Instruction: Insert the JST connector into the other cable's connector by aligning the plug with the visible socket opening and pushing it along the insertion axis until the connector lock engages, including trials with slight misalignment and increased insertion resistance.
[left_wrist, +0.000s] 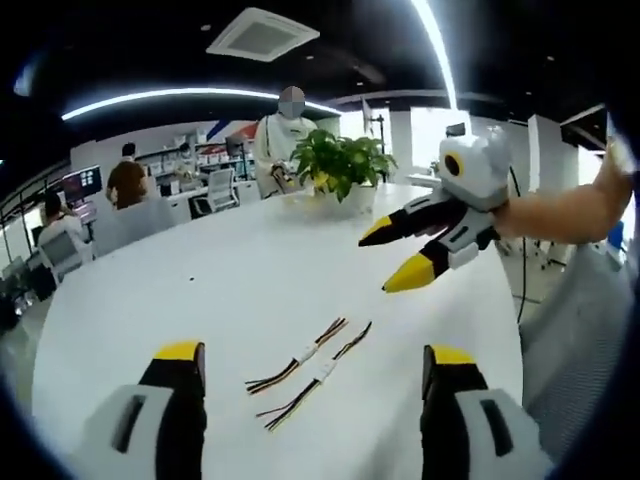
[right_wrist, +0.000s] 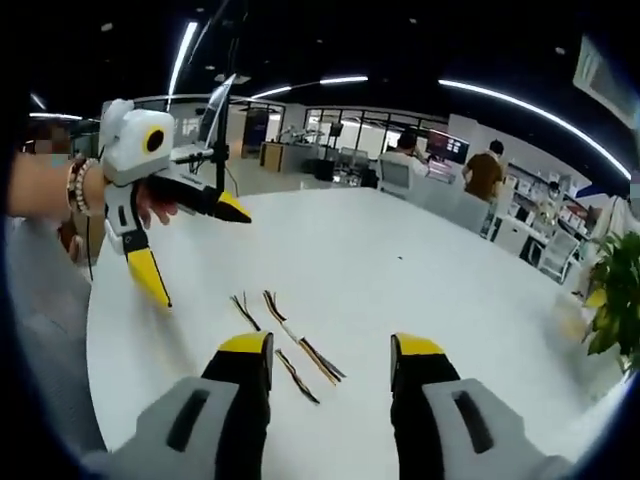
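Observation:
Two thin multicoloured cables lie side by side on the white table (left_wrist: 150, 290), each with a small white JST connector about mid-length: one cable (left_wrist: 300, 357) farther off, the other cable (left_wrist: 318, 385) nearer. My left gripper (left_wrist: 315, 355) hovers above them, open and holding nothing. My right gripper (left_wrist: 392, 255) comes in from the right, held in a hand above the table, its yellow-tipped jaws spread and holding nothing. In the right gripper view the cables (right_wrist: 300, 347) lie just ahead of my open right gripper (right_wrist: 330, 345), and the left gripper (right_wrist: 195, 250) hangs open at upper left.
A green plant in a white pot (left_wrist: 340, 165) stands at the table's far edge, also at the right rim as the plant (right_wrist: 615, 300). People sit and stand at desks (left_wrist: 125, 185) beyond the table. The table edge (right_wrist: 100, 330) runs close on the left.

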